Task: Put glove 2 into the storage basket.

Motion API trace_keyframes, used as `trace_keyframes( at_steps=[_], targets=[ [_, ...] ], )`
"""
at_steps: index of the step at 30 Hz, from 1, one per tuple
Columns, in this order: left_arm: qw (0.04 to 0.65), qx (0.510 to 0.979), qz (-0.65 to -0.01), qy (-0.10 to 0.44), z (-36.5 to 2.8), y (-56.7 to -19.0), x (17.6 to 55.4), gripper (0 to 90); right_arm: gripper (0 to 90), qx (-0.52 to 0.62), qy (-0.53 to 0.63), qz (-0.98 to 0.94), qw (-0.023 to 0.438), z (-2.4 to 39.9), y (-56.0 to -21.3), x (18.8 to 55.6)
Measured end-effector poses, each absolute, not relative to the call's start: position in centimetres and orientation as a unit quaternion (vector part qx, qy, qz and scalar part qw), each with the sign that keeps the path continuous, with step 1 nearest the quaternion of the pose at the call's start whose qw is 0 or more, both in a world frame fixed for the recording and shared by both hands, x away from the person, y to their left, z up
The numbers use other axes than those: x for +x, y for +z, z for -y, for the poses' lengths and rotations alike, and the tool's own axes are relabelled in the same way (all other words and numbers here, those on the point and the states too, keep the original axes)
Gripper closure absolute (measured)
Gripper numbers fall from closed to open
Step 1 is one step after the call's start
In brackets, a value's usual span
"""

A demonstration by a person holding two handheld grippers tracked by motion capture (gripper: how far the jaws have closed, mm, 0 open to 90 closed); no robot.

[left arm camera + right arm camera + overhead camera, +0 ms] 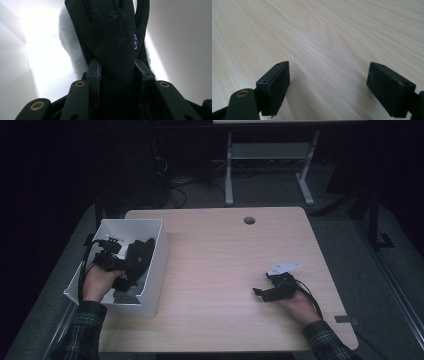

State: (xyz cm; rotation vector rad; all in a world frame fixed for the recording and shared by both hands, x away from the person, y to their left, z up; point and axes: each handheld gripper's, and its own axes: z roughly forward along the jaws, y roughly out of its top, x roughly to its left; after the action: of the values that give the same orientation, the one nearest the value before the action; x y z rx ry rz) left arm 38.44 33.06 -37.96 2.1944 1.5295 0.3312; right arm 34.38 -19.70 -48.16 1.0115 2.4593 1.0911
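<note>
Glove (112, 45): black, soft and limp; it sits inside the white box (159, 251), toward the box's right wall, gripped near its cuff with the finger parts pointing away from the gripper
Glove lining: pale grey fleece, fluffy, showing at both edges of the glove in the left gripper view; judged warm, light and easily squashed
Glove surface: smooth matt black fabric carrying stray white lint and a small white printed mark; judged not slippery against rubber pads
Handling: judged very light, floppy and not fragile; it will sag and fold when lifted, so any free end may catch on the box wall
Where to take hold: judged best at the thick cuff end, where shell and lining stack together and the pads get a full bite
Left gripper (117, 72): inside the box, jaws part closed with both pads pressing the glove between them
Right gripper (328, 87): well to the right of the box, low over the bare table, jaws spread wide with nothing between them
Box: white, rectangular, open topped, with thin stiff smooth walls; it stands at the table's left edge
Table (225, 250): light wood grain top, flat and smooth, with rounded corners and a small round hole far behind and to the right of the box
Pads: flat black rectangular blocks, matt, each fixed with small screws
</note>
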Motion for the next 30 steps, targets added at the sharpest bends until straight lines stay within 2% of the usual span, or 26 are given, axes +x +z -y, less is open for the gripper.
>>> trace_keyframes(
  at_steps=[4,15,19,30],
  targets=[
    [0.228,0.792,-0.554,0.120,-33.4,-38.1,38.3,59.6,18.6,0.349,0.376,-0.848,0.133,19.7,-48.2,34.4],
    [0.255,0.785,-0.547,0.143,-33.5,-36.5,38.3,28.1,18.6,0.351,0.376,-0.847,0.132,19.7,-48.1,34.4],
    [0.270,0.786,-0.535,0.152,-33.4,-35.4,38.3,23.0,18.6,0.352,0.376,-0.847,0.132,19.7,-48.1,34.4],
    [0.308,0.801,-0.487,0.162,-31.2,-32.2,38.2,20.8,18.6,0.349,0.376,-0.848,0.133,19.7,-48.2,34.4]
  ],
)
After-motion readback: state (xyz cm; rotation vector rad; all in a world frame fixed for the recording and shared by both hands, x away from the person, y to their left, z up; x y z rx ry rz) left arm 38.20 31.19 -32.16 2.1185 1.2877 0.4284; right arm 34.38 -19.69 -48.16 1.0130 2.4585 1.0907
